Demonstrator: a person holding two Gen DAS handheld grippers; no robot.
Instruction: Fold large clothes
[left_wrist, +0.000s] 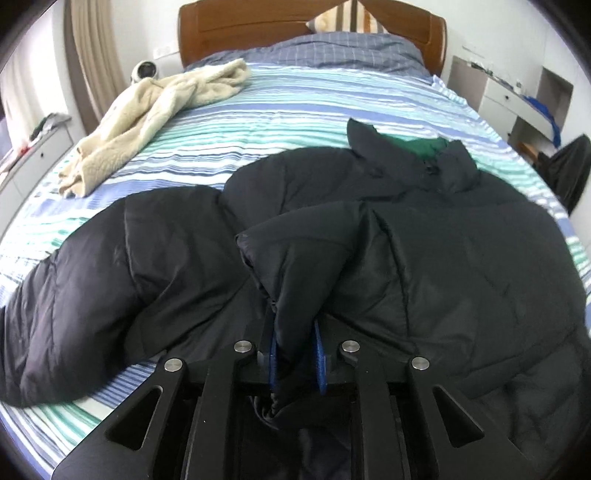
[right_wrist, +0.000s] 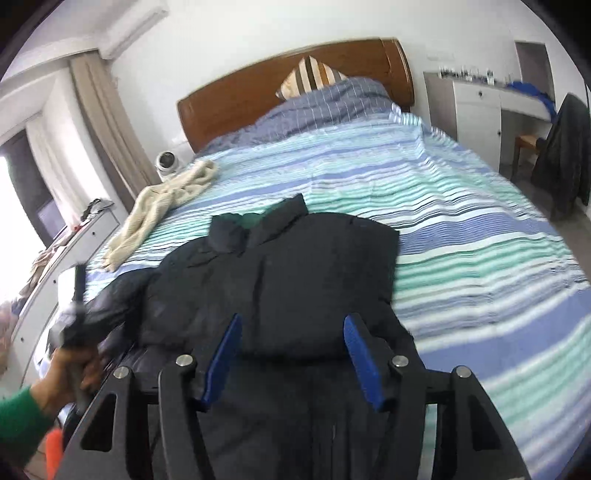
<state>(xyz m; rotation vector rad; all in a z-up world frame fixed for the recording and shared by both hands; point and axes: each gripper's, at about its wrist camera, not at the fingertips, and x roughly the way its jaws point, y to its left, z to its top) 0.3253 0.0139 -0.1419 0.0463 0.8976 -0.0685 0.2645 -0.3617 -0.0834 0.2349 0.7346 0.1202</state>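
Observation:
A large black puffer jacket (left_wrist: 424, 236) lies on the striped bed, collar toward the headboard with green lining showing. One sleeve stretches out to the left (left_wrist: 92, 266). My left gripper (left_wrist: 295, 354) is shut on a fold of the jacket's fabric, lifted toward the camera. In the right wrist view the jacket (right_wrist: 288, 266) lies spread below my right gripper (right_wrist: 291, 362), which is open and empty above its lower part. The person's left hand (right_wrist: 70, 373) holding the other gripper shows at the lower left.
A cream fleece garment (left_wrist: 155, 114) lies at the bed's far left. A striped sheet (left_wrist: 295, 110) covers the bed, with a blue quilt (left_wrist: 332, 51) and wooden headboard (left_wrist: 258, 26) beyond. A white cabinet (right_wrist: 476, 110) and a chair with dark clothing (right_wrist: 565, 147) stand to the right.

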